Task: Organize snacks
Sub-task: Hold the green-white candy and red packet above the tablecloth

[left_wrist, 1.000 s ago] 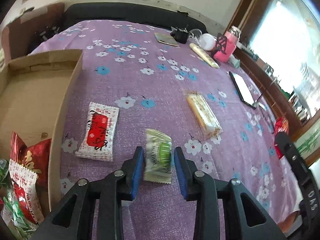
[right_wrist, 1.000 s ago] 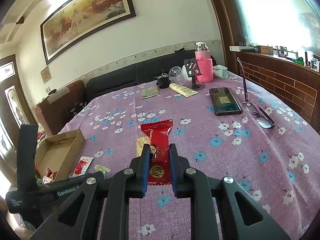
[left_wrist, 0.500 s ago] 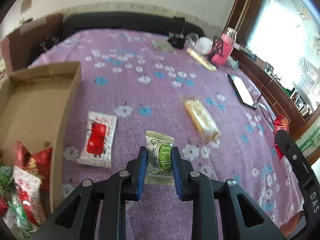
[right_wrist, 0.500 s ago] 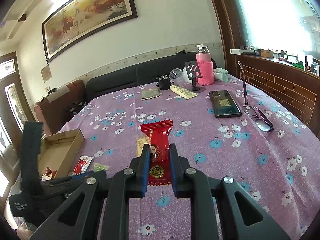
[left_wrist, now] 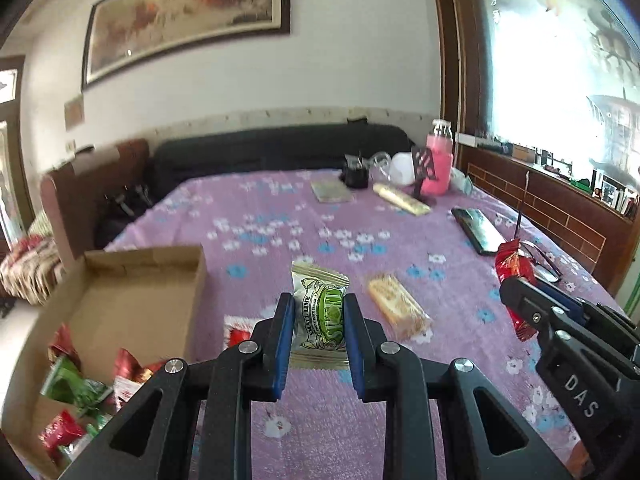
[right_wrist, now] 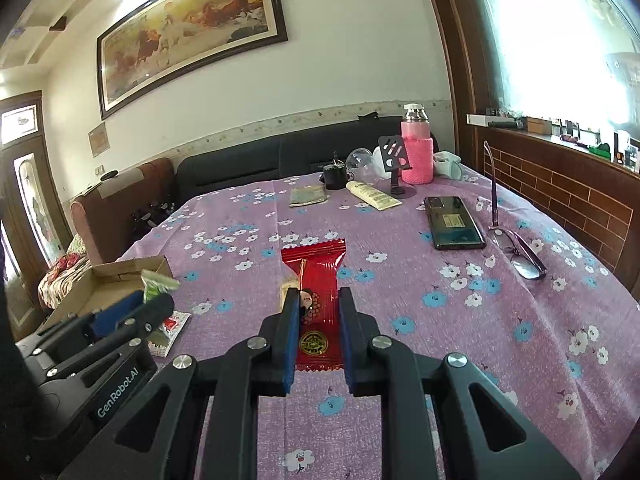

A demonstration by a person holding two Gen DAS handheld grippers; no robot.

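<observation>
My left gripper (left_wrist: 318, 312) is shut on a green and white lime candy packet (left_wrist: 320, 312) and holds it lifted above the purple floral tablecloth (left_wrist: 280, 220). The cardboard box (left_wrist: 120, 300) with several snack packets stands at the left. My right gripper (right_wrist: 320, 320) is shut on a red snack packet (right_wrist: 316, 280), held above the cloth; that packet also shows in the left wrist view (left_wrist: 514, 276). A tan wafer bar (left_wrist: 398, 310) and a red and white packet (left_wrist: 236, 334) lie on the cloth. In the right wrist view the left gripper (right_wrist: 156, 304) holds the green packet (right_wrist: 156, 282) near the box (right_wrist: 108, 284).
A phone (right_wrist: 454, 222), glasses (right_wrist: 516, 248), a pink bottle (right_wrist: 416, 152), a tube (right_wrist: 374, 196), a black cup (right_wrist: 335, 176) and a small booklet (right_wrist: 308, 196) lie at the far and right side of the table. A dark sofa stands behind it.
My left gripper closed on the green lime packet and lifted it off the cloth, tilting up toward the room. My right gripper stayed shut on the red packet.
</observation>
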